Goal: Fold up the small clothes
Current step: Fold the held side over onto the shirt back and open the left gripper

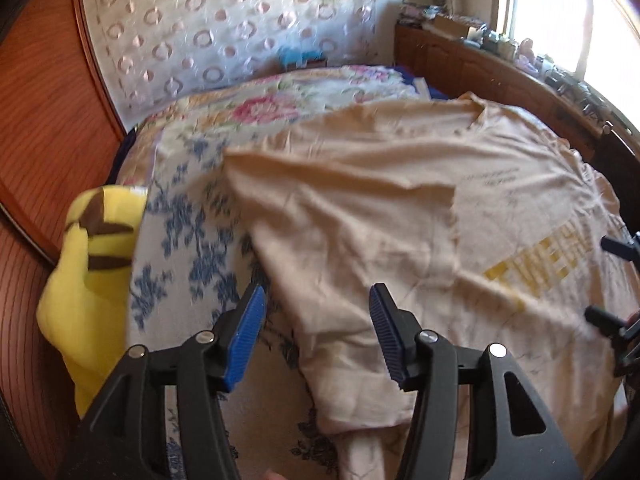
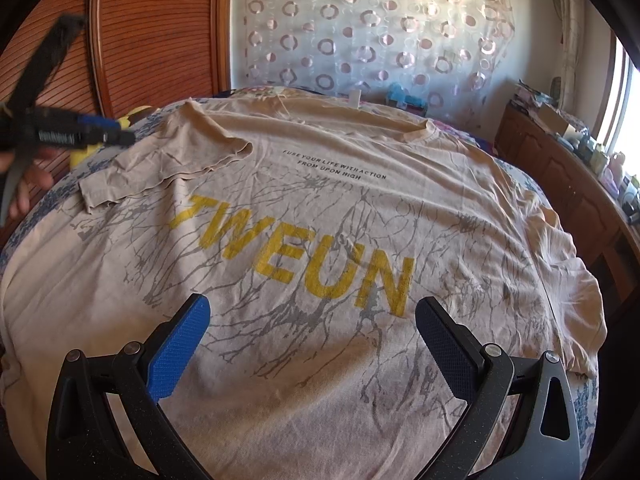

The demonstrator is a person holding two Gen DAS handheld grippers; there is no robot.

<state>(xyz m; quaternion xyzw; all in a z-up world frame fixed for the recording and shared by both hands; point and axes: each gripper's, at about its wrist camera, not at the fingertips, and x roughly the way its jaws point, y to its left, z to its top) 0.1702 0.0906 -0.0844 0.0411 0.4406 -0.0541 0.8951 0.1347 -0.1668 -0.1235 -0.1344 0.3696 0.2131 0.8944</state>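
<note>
Left gripper (image 1: 318, 336) and right gripper (image 2: 312, 344) both gape wide, holding nothing, above the T-shirt (image 2: 320, 240); its folded-in sleeve (image 2: 168, 168), ahead-left of the right gripper, looks loosely laid and may slip open if the cloth is dragged.

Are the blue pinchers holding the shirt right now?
No. The left gripper and the right gripper are both open above the T-shirt, with nothing between their fingers. One sleeve lies folded over.
</note>
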